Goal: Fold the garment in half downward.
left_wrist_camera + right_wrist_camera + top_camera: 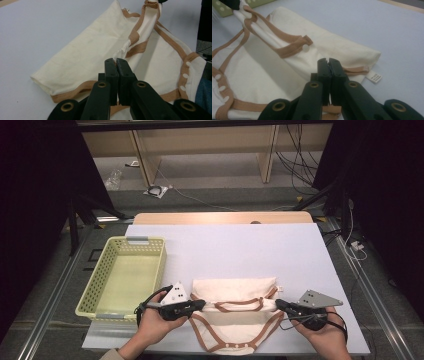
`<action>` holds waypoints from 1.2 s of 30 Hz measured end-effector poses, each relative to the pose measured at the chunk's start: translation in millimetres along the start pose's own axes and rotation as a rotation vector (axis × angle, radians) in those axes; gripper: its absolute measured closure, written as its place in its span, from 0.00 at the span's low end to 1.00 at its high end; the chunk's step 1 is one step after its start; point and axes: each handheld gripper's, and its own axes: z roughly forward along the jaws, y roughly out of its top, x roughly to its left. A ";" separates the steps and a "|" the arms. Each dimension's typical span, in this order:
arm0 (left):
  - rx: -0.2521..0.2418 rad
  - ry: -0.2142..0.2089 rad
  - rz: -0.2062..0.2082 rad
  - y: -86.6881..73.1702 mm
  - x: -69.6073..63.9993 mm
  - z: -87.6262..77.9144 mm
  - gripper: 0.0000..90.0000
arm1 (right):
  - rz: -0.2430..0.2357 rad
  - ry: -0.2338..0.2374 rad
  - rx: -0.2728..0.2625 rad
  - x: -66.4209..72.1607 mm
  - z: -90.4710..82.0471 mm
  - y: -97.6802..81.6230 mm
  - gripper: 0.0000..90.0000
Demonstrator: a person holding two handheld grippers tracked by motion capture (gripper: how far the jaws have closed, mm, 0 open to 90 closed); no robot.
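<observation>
A white-covered table [240,245] stands in a dim workroom with cables on the floor beyond it, and on its near half a cream baby bodysuit [234,292] with tan trim is being folded. The left gripper [200,305] has its jaws clamped together on a pinch of the cream cloth at the garment's left side, and the right gripper [278,304] is clamped the same way on the right side; in each gripper view the black jaws meet with fabric caught at their tips. Between the two grips the cloth is drawn up into a taut band, the folded upper part lying on the table just beyond the jaws and the snap-fastened crotch flap [235,346] lying nearer the person, below the line of the grippers. The step in hand looks like a fold in mid-course, with both sides lifted together. The next move probably calls for both hands to travel evenly, keeping the band tight so the layer lands flat, before the jaws let go. Out past the left gripper, just beside it at the table's edge, sits a pale green basket [100,270], likely the garment's destination.
</observation>
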 end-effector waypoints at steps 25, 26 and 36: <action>0.008 -0.015 0.007 -2.6 -6.6 -2.1 0.97 | -0.002 0.015 0.019 2.4 -2.1 -4.4 0.99; 0.010 -0.016 0.008 -2.7 -6.8 -2.2 0.97 | -0.002 0.015 0.022 2.5 -2.3 -4.6 0.99; 0.019 -0.025 0.012 -4.2 -9.1 -2.2 0.97 | -0.008 0.024 0.027 3.2 -3.8 -5.9 0.99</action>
